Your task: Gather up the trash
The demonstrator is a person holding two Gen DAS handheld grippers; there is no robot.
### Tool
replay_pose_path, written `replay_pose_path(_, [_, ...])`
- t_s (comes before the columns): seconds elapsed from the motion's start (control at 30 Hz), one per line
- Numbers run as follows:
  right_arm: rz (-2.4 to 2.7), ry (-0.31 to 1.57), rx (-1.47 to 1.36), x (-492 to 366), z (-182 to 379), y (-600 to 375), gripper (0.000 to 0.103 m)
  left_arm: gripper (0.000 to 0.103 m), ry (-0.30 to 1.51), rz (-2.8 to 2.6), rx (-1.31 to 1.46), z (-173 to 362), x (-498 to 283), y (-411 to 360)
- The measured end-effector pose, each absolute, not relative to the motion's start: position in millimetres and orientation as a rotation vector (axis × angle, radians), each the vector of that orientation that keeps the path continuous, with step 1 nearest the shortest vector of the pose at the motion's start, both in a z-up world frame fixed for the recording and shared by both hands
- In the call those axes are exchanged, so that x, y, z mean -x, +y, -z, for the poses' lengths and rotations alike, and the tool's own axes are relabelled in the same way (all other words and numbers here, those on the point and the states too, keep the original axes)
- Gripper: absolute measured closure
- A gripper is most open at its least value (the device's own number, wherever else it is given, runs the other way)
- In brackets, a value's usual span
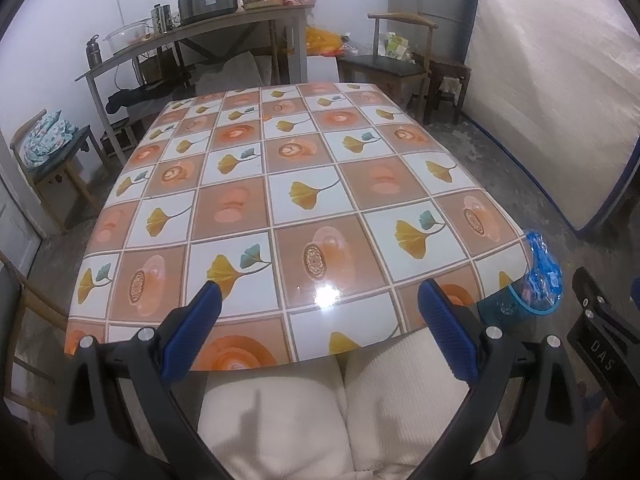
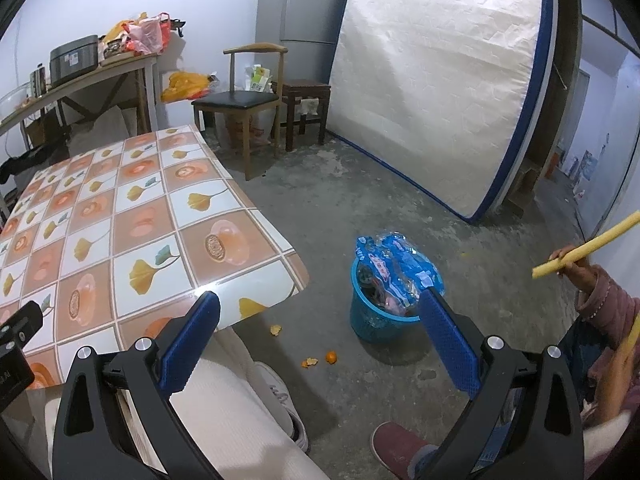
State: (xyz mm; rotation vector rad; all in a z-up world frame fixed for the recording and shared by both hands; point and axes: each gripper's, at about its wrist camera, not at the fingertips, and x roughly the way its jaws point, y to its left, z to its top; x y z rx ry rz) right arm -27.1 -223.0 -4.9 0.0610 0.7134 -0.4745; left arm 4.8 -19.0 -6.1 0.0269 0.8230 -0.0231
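Note:
A blue mesh trash bin point(image 2: 374, 320) stands on the concrete floor right of the table, with a crumpled blue plastic wrapper point(image 2: 396, 264) sticking out of its top. The bin point(image 1: 504, 306) and wrapper point(image 1: 542, 268) also show past the table's right edge in the left wrist view. Orange peel scraps point(image 2: 320, 359) lie on the floor near the bin. My right gripper point(image 2: 320, 318) is open and empty, above the floor between table corner and bin. My left gripper point(image 1: 320, 306) is open and empty over the near edge of the patterned table point(image 1: 280, 184).
A person in white trousers point(image 1: 320, 408) sits at the table's near edge. Another person point(image 2: 600, 312) at far right holds a yellow stick point(image 2: 588, 246); a red slipper point(image 2: 400, 448) is near. A wooden chair point(image 2: 244, 100), stool point(image 2: 306, 104), fridge point(image 2: 304, 12) and upright mattress point(image 2: 440, 80) stand behind.

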Motion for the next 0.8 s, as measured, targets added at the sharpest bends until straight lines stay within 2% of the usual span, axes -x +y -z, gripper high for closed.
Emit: replay_pose_path(0.8, [0.464,0.717,-0.049,26.6,7.1,-224.0,0.006,0.008,0.806,-0.002,-0.03,3.7,-0.8,-17.4])
